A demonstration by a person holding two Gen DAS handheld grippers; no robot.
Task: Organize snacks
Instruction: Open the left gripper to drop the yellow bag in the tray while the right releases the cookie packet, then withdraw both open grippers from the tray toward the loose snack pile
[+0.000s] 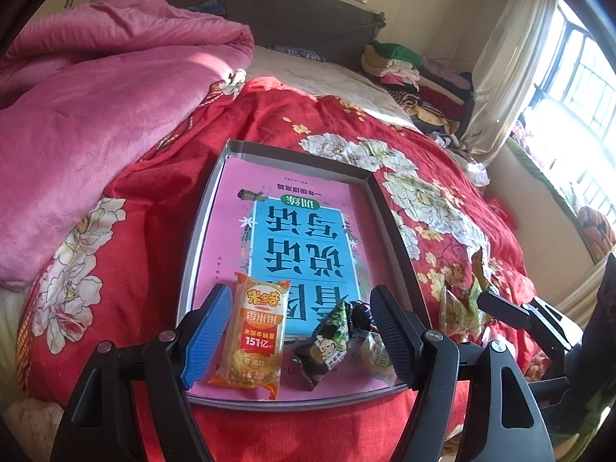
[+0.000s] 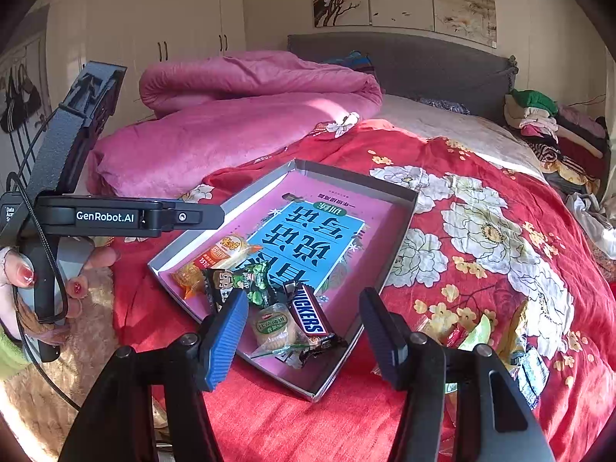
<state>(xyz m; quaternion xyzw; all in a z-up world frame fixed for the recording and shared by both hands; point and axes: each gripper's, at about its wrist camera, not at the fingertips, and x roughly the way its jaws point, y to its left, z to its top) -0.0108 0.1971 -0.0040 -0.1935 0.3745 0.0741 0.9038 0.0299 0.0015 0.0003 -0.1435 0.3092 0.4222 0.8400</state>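
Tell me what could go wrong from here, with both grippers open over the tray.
1. The tray lies on a soft red quilt; pressing down could tip it and slide the snacks.
2. The Snickers bar overlaps the clear-wrapped cake, so a grab might lift both.
3. Loose snacks beside the tray sit behind the right gripper finger and could be missed.
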